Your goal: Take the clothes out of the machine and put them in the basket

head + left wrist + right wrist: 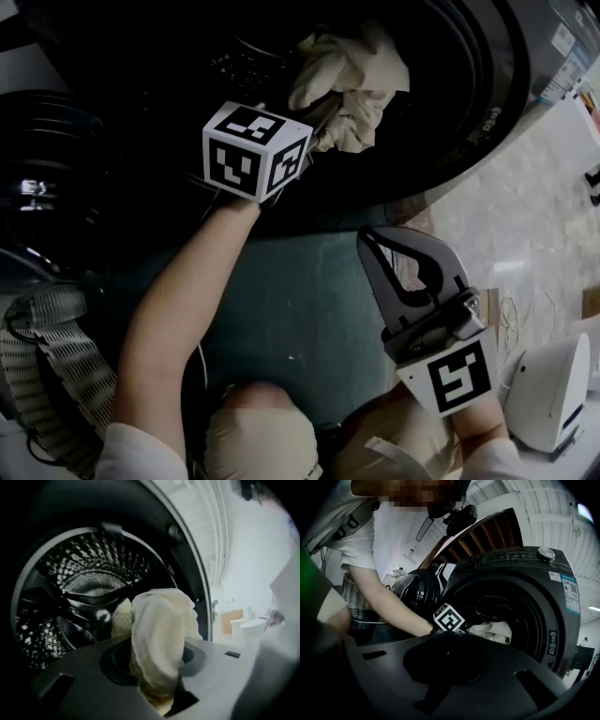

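A cream cloth [352, 80] hangs bunched at the mouth of the dark washing machine [469, 112]. My left gripper [314, 122] is shut on it, level with the opening, its marker cube facing up. In the left gripper view the cloth [159, 630] fills the gap between the jaws of the left gripper [157, 686], with the perforated drum [79, 573] behind it. My right gripper [373, 242] hovers below the opening, shut and with nothing in it. The right gripper view shows the machine [520, 578], the cloth [493, 631] and the left gripper's cube [449, 617].
The machine's round door [56, 178] stands swung open at the left. A woven basket [47, 375] sits low on the left, beside the person's arm; it shows again as the basket [351, 602] behind the arm. A white device [553, 384] stands on the floor at the lower right.
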Action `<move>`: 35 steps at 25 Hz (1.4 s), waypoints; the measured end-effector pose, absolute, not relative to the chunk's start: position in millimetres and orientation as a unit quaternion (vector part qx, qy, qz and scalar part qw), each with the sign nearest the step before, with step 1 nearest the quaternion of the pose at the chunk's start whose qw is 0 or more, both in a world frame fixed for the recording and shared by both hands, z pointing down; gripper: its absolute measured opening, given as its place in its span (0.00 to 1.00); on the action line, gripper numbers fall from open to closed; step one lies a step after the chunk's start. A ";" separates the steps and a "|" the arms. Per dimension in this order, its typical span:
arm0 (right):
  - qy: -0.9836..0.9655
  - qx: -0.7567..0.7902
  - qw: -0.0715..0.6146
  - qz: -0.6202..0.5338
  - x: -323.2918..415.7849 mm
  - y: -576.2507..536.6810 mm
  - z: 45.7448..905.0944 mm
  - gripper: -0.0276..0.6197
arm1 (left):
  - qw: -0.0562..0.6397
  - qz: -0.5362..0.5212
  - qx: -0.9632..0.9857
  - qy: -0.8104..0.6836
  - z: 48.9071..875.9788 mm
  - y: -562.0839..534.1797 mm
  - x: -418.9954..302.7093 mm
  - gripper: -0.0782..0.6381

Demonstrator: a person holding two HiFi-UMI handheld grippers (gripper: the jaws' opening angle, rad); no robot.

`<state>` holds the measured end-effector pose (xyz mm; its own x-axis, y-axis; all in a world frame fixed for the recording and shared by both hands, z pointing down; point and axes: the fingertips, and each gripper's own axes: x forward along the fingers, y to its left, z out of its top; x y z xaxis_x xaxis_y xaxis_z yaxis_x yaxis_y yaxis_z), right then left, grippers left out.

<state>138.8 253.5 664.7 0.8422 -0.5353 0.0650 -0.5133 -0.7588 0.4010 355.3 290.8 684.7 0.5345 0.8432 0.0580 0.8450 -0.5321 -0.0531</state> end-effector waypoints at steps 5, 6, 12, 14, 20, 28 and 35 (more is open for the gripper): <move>-0.303 0.929 0.208 -0.041 144.1 224.9 664.1 0.06 | -0.021 0.015 -0.882 -0.470 665.4 254.2 335.4 0.34; -0.306 0.929 0.205 -0.040 146.0 222.0 664.8 0.06 | -0.028 0.022 -0.883 -0.469 662.3 248.3 331.1 0.34; -0.319 0.938 0.137 -0.023 154.7 207.8 644.6 0.06 | -0.054 0.050 -0.884 -0.462 648.2 226.5 304.5 0.34; -0.332 0.934 0.135 0.000 148.8 198.7 633.5 0.06 | -0.083 0.040 -0.884 -0.458 639.3 216.9 295.4 0.34; -0.375 0.914 0.147 0.051 123.9 177.0 559.4 0.06 | -0.119 -0.008 -0.890 -0.441 593.4 196.0 247.7 0.33; -0.409 0.898 0.124 0.109 110.9 161.0 459.4 0.06 | -0.135 -0.058 -0.894 -0.424 534.5 160.7 205.4 0.32; -0.462 0.871 0.117 0.118 87.4 135.2 354.2 0.06 | -0.153 -0.074 -0.927 -0.335 444.7 106.1 161.0 0.32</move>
